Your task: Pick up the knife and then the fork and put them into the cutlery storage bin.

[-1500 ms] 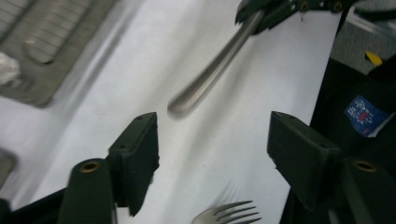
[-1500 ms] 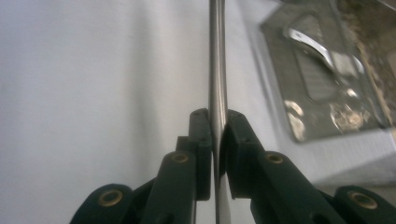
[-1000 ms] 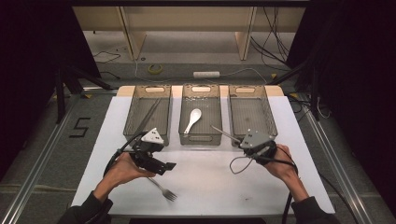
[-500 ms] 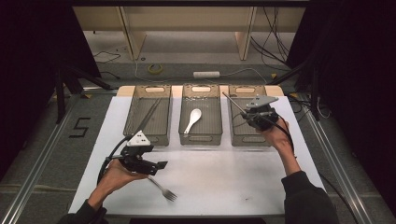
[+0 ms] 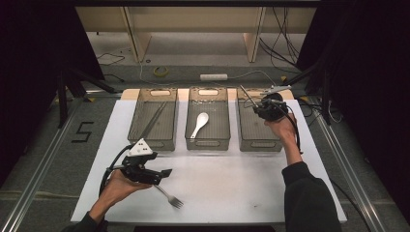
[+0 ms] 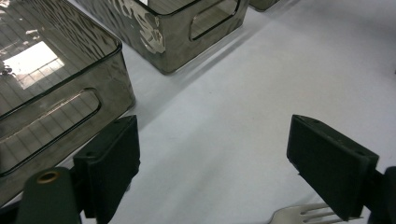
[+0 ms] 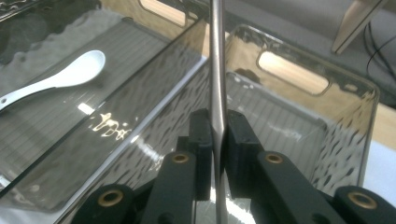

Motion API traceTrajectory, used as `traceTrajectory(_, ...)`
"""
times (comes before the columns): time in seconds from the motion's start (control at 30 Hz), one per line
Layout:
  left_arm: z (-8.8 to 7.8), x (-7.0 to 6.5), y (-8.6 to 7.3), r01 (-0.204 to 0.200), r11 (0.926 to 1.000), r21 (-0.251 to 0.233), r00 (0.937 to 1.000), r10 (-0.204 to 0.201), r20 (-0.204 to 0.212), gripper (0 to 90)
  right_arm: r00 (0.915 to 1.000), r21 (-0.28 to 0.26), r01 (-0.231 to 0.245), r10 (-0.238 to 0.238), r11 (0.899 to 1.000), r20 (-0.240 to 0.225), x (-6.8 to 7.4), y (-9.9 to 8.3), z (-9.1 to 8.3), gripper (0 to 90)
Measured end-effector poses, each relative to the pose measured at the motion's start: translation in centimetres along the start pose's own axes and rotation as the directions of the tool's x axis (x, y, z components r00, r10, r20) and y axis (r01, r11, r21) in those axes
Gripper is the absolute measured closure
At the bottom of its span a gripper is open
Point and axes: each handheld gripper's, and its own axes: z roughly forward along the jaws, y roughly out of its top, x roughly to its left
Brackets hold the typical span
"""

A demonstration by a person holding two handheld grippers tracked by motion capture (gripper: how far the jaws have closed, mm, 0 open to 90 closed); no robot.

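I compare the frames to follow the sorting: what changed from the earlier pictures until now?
The right gripper, shut on a thin metal utensil, moved from the table's front up over the right bin. The left gripper shifted slightly, open near the fork. Fork, white spoon and bins stayed.

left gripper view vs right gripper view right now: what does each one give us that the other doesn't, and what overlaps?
Left gripper view alone: the left tool open over the white table, with fork tines on the table by one jaw, not gripped.

Right gripper view alone: the right tool shut on a thin metal utensil handle, held over the right-hand bin; a white spoon lies in the middle bin.

Shared: smoky translucent bins with handle cutouts, and white table surface at the frame edges.
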Motion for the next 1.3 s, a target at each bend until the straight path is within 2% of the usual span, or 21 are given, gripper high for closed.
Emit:
traceTrajectory(0.1,0.0,0.0,-0.1,0.005,1.0000,-0.001,1.0000,-0.005,0.003,16.8,0.9997,0.024,-0.018,0.017,1.000,0.017,-0.3,-0.3,0.7,83.2)
traceTrajectory(0.23,0.1,0.0,-0.2,0.001,1.0000,-0.001,1.0000,-0.001,0.003,16.8,0.9988,0.019,-0.044,0.044,0.999,0.022,-0.6,-0.6,1.1,83.1)
traceTrajectory(0.53,0.0,-0.1,-0.3,0.007,0.9996,-0.028,1.0000,-0.007,0.000,16.4,0.9976,0.022,-0.066,0.066,0.998,0.023,-1.0,-0.8,2.1,82.9)
traceTrajectory(0.73,-0.2,-0.1,-0.4,0.004,0.9996,-0.028,1.0000,-0.004,-0.008,16.2,0.9960,0.066,-0.082,0.079,0.994,0.041,-0.6,-0.9,3.1,81.2)
traceTrajectory(0.77,-0.2,-0.1,-0.4,0.004,0.9995,-0.031,0.9999,-0.004,-0.011,16.2,0.9959,0.071,-0.083,0.081,0.994,0.042,-0.6,-1.0,3.2,78.9)
traceTrajectory(0.83,-0.3,0.0,-0.4,0.008,0.9995,-0.032,0.9999,-0.009,-0.014,16.1,0.9924,0.050,-0.123,0.123,0.991,0.006,-0.7,-1.0,3.1,67.3)
traceTrajectory(0.87,-0.3,0.1,-0.4,0.011,0.9994,-0.031,0.9998,-0.012,-0.015,16.1,0.9918,0.044,-0.128,0.128,0.991,0.003,-0.7,-0.9,3.0,65.0)
traceTrajectory(0.93,-0.3,0.1,-0.5,0.011,0.9996,-0.027,0.9998,-0.012,-0.017,16.0,0.9935,0.029,-0.114,0.113,0.993,0.013,-0.5,-0.7,2.6,59.6)
traceTrajectory(1.13,-0.4,0.2,-0.4,0.007,0.9999,-0.014,0.9994,-0.007,-0.033,16.0,0.9912,-0.014,-0.128,0.127,0.992,-0.036,-0.2,-0.6,0.8,42.4)
traceTrajectory(1.3,-0.3,0.3,-0.4,0.014,0.9998,-0.011,0.9989,-0.014,-0.044,16.1,0.9897,-0.079,-0.123,0.116,0.989,-0.084,0.8,-0.8,-1.2,36.9)
